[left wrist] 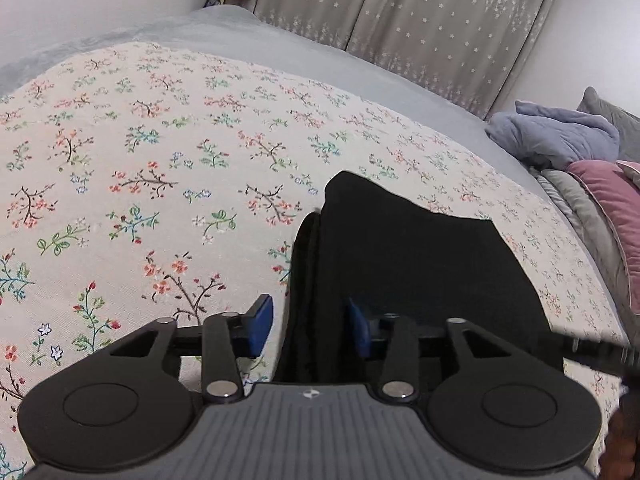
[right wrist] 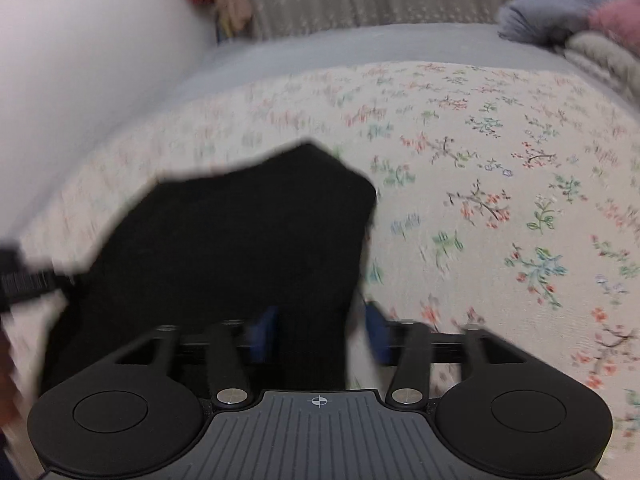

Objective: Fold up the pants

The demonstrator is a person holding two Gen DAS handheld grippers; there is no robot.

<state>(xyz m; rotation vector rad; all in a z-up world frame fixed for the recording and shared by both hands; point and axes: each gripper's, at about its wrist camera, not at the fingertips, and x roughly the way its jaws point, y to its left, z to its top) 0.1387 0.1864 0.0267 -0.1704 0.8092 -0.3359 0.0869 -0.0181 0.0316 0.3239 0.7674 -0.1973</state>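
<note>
Now the black pants point(left wrist: 404, 256) lie bunched on the flowered bedspread point(left wrist: 140, 168), near the edge of the bed closest to both cameras, a dark mound with an uneven far outline and a stack of folded layers showing along its left side in the left wrist view. The left gripper point(left wrist: 310, 330) points down over that layered side, its jaws parted; one blue pad point(left wrist: 260, 328) hangs over bare bedspread just left of the pants, the other sits over the black cloth, and the edge of the pants runs up between them without either pad pressing on it. In the right wrist view, which is smeared by motion blur, the right gripper point(right wrist: 320, 334) has its jaws apart as well, straddling the right side of the pants point(right wrist: 240, 240): the left pad is over the black cloth and the right pad over the floral print point(right wrist: 500, 200), with no clamp visible. A black strap crosses the lower right of the left view. Beyond the bedspread a plain grey sheet point(left wrist: 280, 44) reaches the far edge of the bed, under star-patterned curtains point(left wrist: 400, 12). At the far right corner a heap of bedding point(left wrist: 560, 140) in blue-grey, pink and grey is piled up.
</note>
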